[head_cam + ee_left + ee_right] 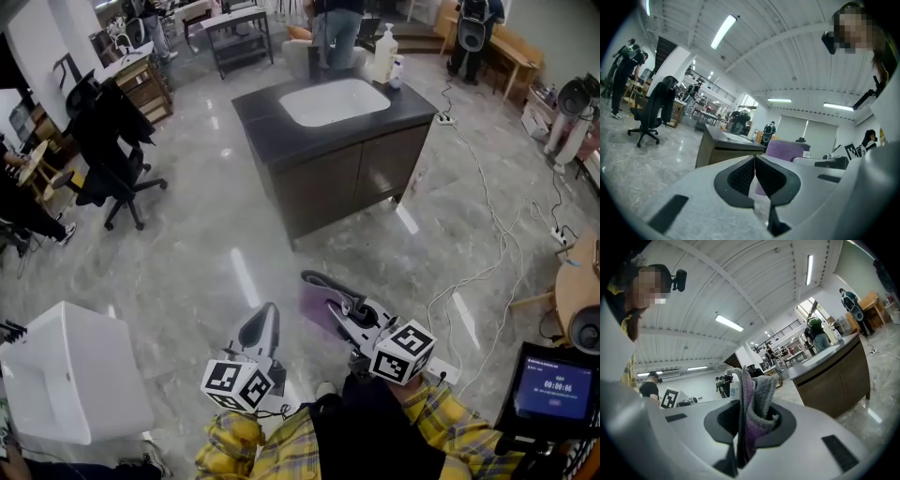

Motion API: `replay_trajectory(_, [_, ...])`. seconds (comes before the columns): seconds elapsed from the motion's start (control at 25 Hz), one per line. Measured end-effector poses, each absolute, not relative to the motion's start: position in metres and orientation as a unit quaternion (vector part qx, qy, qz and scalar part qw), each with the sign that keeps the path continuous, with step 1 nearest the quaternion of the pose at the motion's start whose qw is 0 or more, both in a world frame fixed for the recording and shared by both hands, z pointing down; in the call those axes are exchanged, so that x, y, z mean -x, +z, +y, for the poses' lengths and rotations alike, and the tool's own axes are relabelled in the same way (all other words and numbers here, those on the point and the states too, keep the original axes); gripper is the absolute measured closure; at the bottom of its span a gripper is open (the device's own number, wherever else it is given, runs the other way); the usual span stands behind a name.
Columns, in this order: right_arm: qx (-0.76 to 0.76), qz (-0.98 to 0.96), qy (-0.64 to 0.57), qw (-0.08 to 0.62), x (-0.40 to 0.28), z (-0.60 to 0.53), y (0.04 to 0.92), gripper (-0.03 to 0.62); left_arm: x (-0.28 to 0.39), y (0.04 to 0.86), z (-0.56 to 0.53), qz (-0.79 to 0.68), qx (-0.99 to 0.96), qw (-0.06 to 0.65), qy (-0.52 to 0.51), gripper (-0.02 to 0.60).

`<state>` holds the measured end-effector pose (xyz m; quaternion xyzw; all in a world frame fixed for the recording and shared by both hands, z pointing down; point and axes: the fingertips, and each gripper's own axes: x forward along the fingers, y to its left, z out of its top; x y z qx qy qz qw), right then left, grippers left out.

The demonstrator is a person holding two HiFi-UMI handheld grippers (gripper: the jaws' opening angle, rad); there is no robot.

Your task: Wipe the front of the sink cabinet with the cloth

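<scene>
The right tool (749,427) is clenched on the cloth (757,394), a grey and purple rag folded thick between its jaws, with the bunched end sticking up past the tips. The left tool (754,174) is pressed closed, its ribbed pads meeting with nothing between them. Both are held low, close in front of the person, over the glossy grey floor (206,234). The sink cabinet (347,178) stands well apart from them, farther up the room, its two dark front doors closed and facing the person at an angle. Its dark top carries a white oval basin (335,101), whose smooth inner surface shows plainly in the head view. A pale pump bottle (384,54) stands upright on the top at the back right corner, just beside the basin; what it contains cannot be told. To the person's left, a white boxy tub (66,375) sits on the floor. An office chair (112,150) draped in dark fabric stands left of the cabinet, and white cables (497,234) trail across the floor on the right.
</scene>
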<state>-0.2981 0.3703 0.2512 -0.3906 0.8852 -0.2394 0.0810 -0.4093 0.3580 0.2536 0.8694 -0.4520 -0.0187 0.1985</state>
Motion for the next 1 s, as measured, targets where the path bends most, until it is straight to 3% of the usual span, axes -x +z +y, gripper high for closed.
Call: replay_trajectory(1.0, [0.329, 0.91, -0.241, 0.072, 0.218, 0.275, 0.245, 0.551, 0.329, 0.249, 0.276, -0.512, -0.833, 0.207, -0.028, 0.574])
